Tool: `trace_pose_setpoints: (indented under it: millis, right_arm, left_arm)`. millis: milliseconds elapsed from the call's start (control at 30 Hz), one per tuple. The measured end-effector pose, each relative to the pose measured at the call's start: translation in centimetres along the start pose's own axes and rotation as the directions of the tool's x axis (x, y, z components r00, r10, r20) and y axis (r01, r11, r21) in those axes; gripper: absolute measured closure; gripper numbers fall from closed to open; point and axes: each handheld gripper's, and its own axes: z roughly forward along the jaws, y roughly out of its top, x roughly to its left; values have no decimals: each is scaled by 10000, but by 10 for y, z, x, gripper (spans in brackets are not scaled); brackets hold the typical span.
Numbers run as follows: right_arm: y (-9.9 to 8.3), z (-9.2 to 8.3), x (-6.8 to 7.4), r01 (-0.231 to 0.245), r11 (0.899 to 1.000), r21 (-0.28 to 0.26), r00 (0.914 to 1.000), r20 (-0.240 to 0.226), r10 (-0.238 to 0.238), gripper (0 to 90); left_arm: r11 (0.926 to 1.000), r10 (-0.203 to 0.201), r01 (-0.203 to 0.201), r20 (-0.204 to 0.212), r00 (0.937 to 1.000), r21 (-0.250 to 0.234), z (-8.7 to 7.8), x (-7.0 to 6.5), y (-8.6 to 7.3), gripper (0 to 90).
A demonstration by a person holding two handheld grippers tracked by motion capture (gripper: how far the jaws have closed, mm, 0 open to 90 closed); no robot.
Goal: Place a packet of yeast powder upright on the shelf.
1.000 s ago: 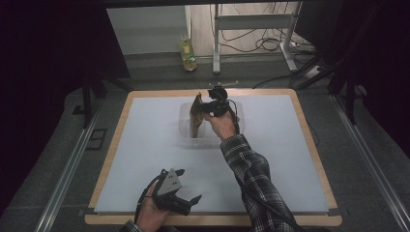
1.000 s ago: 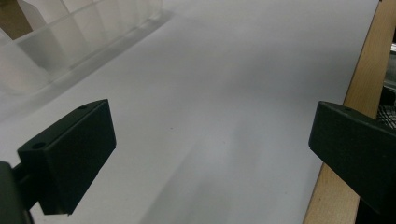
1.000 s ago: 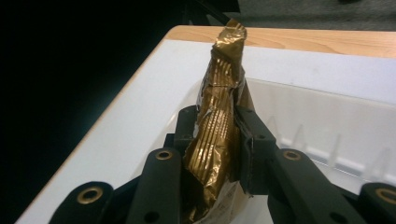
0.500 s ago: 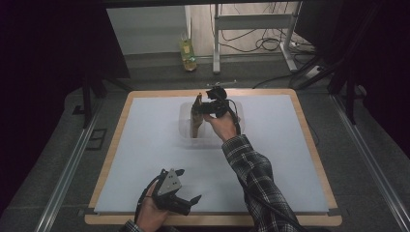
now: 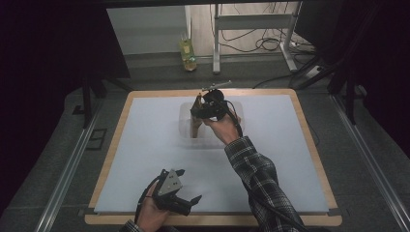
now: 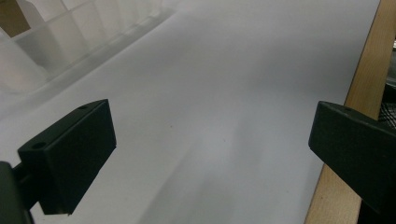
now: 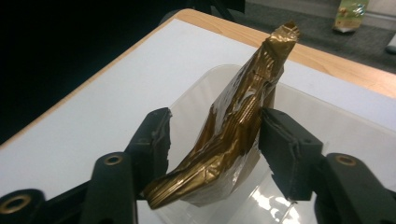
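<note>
The right hand-held gripper (image 7: 212, 140) has its jaws pinching a crumpled gold foil packet (image 7: 233, 126), holding it over a clear plastic container (image 5: 186, 126) near the far middle of the desk (image 5: 145, 159). It looks like the packet is either going in or coming out; I can't say which. The left hand-held gripper (image 5: 186, 203) waits near the front edge, jaws spread, holding nothing. Next, I'd guess, comes a careful lowering and release.

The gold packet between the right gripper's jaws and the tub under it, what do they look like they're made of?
The gold packet looks like thin metallised foil or film: shiny, creased, with bright glints and a crimped top edge. The tub looks like clear to milky moulded plastic: the white surface shows through its wall and its rim catches light. Neither material can be confirmed by sight alone.
</note>
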Motion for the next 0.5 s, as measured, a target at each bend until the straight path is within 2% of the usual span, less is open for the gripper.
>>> trace_pose_setpoints:
  millis: [133,500]
  right_arm:
    - [0,-3,3,247,9997,11,9997,30,-247,387]
    - [-3,-11,9,1005,9949,58,9946,-253,-1003,301]
  left_arm:
    - [10000,0,0,-1,10000,-5,0,0,0,6]
    - [10000,21,-21,11,10000,27,1,-1,0,6]
